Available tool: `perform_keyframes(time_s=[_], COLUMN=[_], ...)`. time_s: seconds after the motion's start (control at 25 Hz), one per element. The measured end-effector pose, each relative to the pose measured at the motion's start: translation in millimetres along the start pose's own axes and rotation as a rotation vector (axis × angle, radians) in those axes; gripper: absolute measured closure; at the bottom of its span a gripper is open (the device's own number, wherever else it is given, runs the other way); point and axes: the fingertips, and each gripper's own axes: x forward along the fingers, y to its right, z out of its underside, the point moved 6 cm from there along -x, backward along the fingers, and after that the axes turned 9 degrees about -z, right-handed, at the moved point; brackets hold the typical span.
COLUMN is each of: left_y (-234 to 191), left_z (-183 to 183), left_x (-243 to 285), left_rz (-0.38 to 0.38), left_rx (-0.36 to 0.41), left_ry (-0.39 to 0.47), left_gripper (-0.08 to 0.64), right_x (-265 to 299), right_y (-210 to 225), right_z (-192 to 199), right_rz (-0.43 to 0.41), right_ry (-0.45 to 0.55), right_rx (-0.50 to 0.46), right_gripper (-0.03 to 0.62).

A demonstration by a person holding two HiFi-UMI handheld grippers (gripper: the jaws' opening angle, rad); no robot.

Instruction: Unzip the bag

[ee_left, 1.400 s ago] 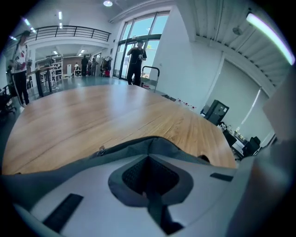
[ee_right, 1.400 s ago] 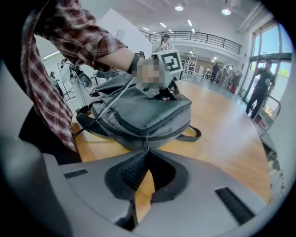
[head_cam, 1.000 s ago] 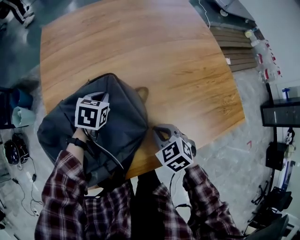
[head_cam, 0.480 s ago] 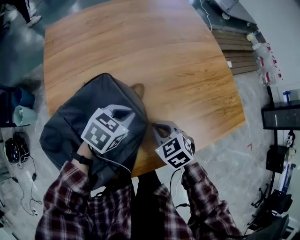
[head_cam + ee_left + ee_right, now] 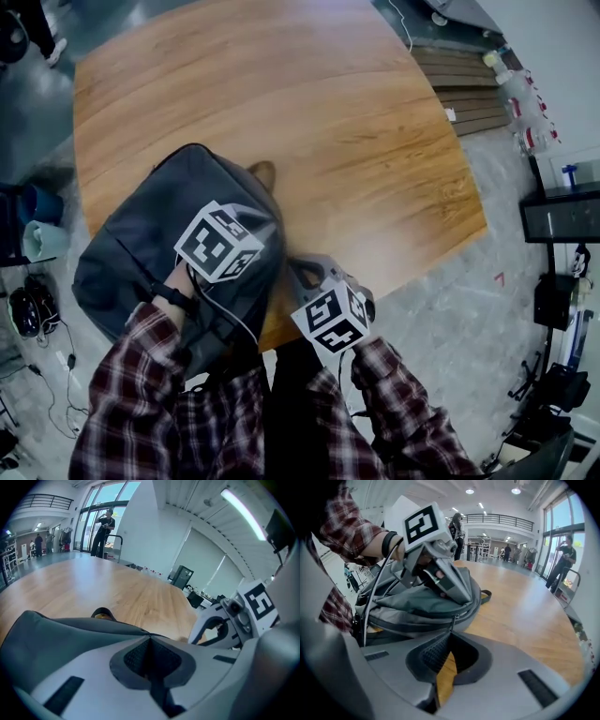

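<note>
A grey backpack (image 5: 141,244) lies on the near left corner of the wooden table (image 5: 328,122). My left gripper (image 5: 255,225) is over the bag's right side. In its own view the jaws are shut (image 5: 149,638) with the bag's fabric (image 5: 56,630) running up to their tips. The right gripper view shows it (image 5: 461,597) pressed down into the bag's top (image 5: 417,606). My right gripper (image 5: 300,272) is at the bag's near right edge. Its tips (image 5: 450,633) are closed on the zipper pull (image 5: 452,620), which hangs from the zip line round the bag.
A brown loop (image 5: 262,173) sticks out at the bag's far end. The table's front edge (image 5: 375,291) lies just right of my right gripper. A black cabinet (image 5: 562,220) and shelves with bottles (image 5: 525,112) stand to the right; people (image 5: 562,559) stand far off.
My left gripper has moved from the bag's middle to its right side, close to the right gripper. The right gripper has shifted slightly left and nearer.
</note>
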Motion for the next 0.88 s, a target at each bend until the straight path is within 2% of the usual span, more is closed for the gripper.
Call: perform_keyframes(time_s=[0.2,0.44,0.68,0.76,0.88], left_y=[2,-1,-2,-1,2], left_z=[-5,-3,-5,-6,-9], left_x=[7,7,8,5,-5], left_rz=[-0.003,-0.011,-0.049,-0.063,-0.09], left_rx=[-0.012,-0.028,-0.033,-0.035,-0.071], left_ry=[-0.006,-0.006,0.016,0.033,0.081], left_gripper=[0.554,0.554,0.554,0.554,0.554], right_x=[-2,7,6,3,-10], right_y=[-29,-60,-91,-96,-81], right_z=[4,-3,-6,-2,-1], right_rz=[-0.018,-0.056,-0.162,-0.142,-0.105], right_ry=[0.01,-0.001,0.004,0.027,0.082], right_rx=[0.02,-0.018,-0.131,-0.101,-0.012], right_gripper=[0.581,0.58,0.583,0.583,0.583])
